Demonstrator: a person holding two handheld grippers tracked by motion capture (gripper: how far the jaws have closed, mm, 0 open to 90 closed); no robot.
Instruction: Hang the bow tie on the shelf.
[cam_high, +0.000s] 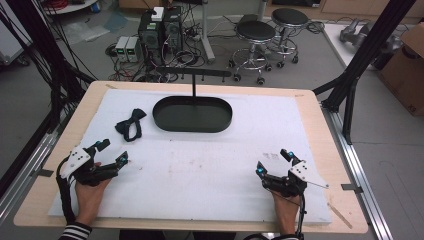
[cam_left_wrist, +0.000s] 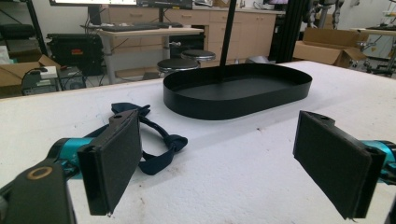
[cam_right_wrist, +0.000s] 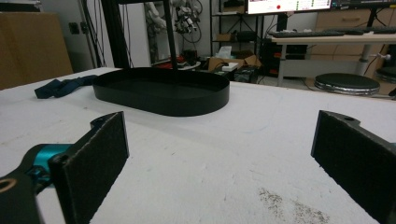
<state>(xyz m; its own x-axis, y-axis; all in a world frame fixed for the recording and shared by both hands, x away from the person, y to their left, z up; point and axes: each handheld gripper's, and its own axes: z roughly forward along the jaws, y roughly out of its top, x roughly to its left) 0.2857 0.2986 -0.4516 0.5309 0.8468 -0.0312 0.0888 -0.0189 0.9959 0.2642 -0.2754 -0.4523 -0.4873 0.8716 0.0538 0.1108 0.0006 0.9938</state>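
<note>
Both grippers resting on the white mat, jaws spread wide w/ nothing in them: left gripper (cam_high: 111, 152) at 8 o'clock, right gripper (cam_high: 273, 162) at 4. Black tray (cam_high: 192, 114) at 12, dark bow tie (cam_high: 130, 124) just left of it.

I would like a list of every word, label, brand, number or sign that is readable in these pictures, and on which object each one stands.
No text is readable.
Monitor in the right gripper view: coloured marks on the screen, too small and blurred to read.
Cardboard box at the right of the high view: a dark mark near its edge, too blurred to read.
Black tray, bow tie and both tongs: no lettering visible.
</note>
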